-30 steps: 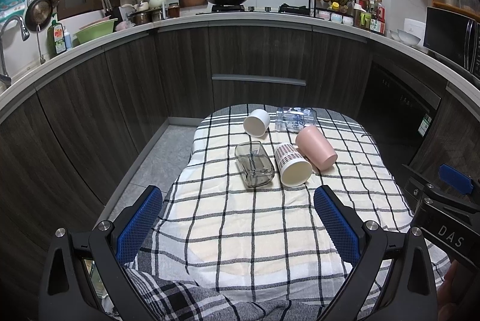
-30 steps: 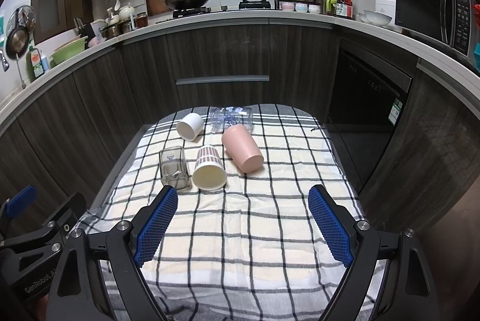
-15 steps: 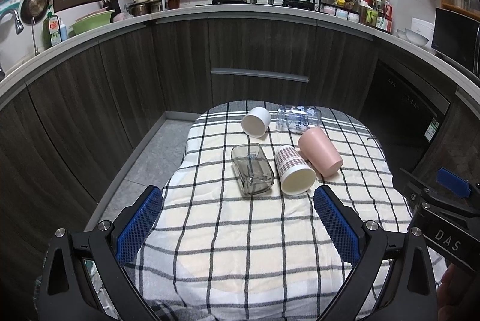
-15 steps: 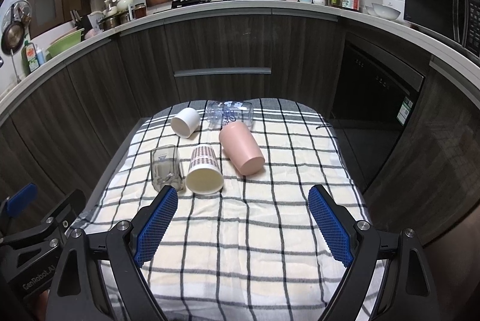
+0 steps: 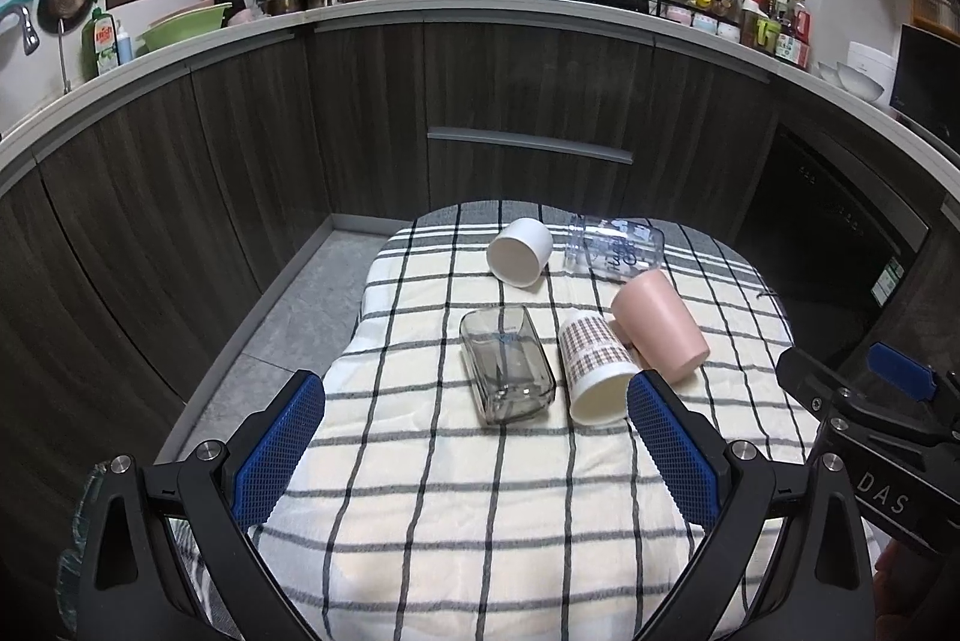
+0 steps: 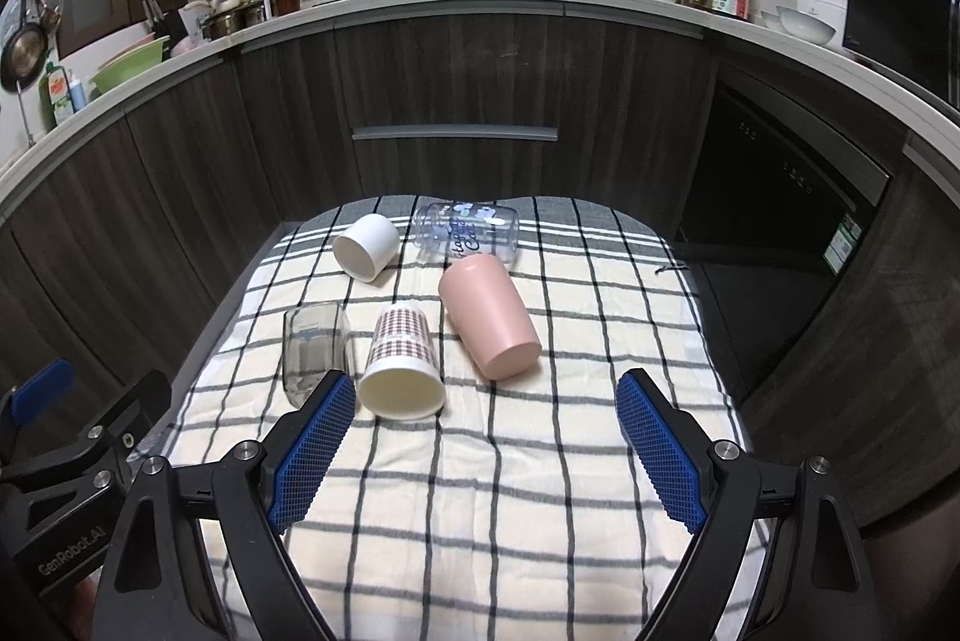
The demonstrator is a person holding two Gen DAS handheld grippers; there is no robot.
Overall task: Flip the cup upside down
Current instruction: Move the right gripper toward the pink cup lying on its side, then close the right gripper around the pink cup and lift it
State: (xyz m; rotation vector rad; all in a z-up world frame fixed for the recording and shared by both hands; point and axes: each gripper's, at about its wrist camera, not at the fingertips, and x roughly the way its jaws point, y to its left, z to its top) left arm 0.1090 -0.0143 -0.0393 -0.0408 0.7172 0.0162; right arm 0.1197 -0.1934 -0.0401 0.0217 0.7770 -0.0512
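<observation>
five cups lie on their sides on a checked cloth (image 5: 480, 521) spread over a small counter, with the dark kitchen cabinets (image 6: 456, 77) beyond.

the near row holds three. on the left is a square glass (image 5: 507, 365) (image 6: 315, 347), its long axis running near to far with the open mouth toward the cameras. just right of it lies a plaid cup (image 5: 594, 368) (image 6: 402, 365), its long axis also near to far and its wide white mouth facing the near edge. right again is a pink cup (image 5: 660, 323) (image 6: 489, 323), its long axis slanting from far left to near right; the end toward the near right looks closed, so its mouth seems to point far left. the plaid and pink cups sit just beside each other; whether they touch cannot be told.

the far row holds two. a white cup (image 5: 519, 251) (image 6: 366, 245) lies with its mouth turned near and left. right of it a clear cup (image 5: 615, 251) (image 6: 468, 230) with printed lettering lies with its long axis across the cloth, left to right.

the left gripper (image 5: 474, 449) hovers over the near part of the cloth, its blue-padded fingers (image 5: 279, 449) spread wide with nothing between them; its right finger overlaps the plaid cup's rim in the left view. the right gripper (image 6: 483, 455) also hovers near, fingers (image 6: 657, 455) spread wide and empty, well short of the cups.
</observation>
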